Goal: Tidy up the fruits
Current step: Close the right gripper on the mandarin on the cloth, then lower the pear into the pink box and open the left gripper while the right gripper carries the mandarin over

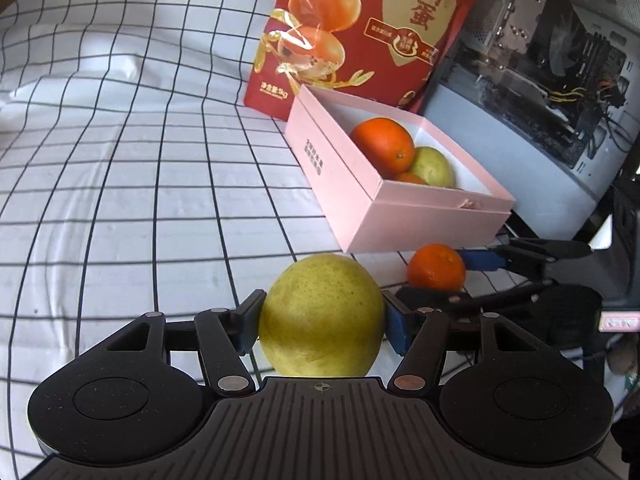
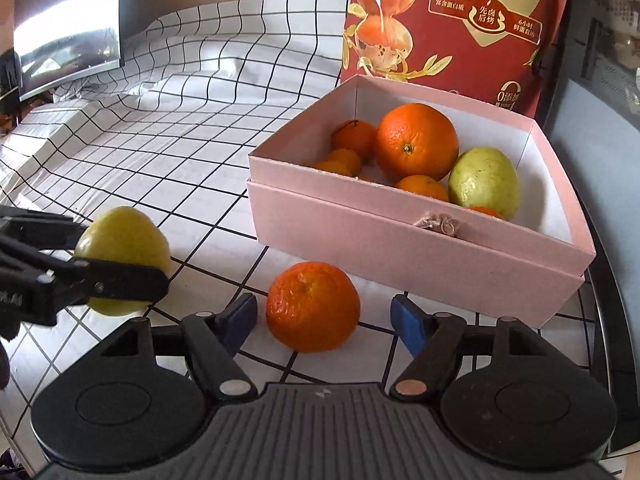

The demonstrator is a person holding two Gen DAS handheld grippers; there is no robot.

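Observation:
My left gripper [image 1: 322, 322] is shut on a yellow-green round fruit [image 1: 320, 312], its blue pads pressing both sides. The right wrist view shows the same fruit [image 2: 128, 236] held just off the checked cloth. A tangerine [image 2: 312, 306] lies on the cloth in front of the pink box [image 2: 360, 196]. My right gripper [image 2: 324, 318] stands open around it, with a small gap at each pad. In the left wrist view, the right gripper [image 1: 436, 276] flanks the tangerine [image 1: 436, 266]. The box holds a large orange [image 2: 416, 142], a green-yellow fruit [image 2: 484, 182] and several small tangerines.
A red food pouch [image 2: 460, 20] stands upright behind the box. A dark monitor [image 2: 68, 20] sits at the far left of the cloth. A glass-sided computer case [image 1: 540, 60] is to the right. The black-and-white checked cloth [image 1: 120, 160] spreads out to the left.

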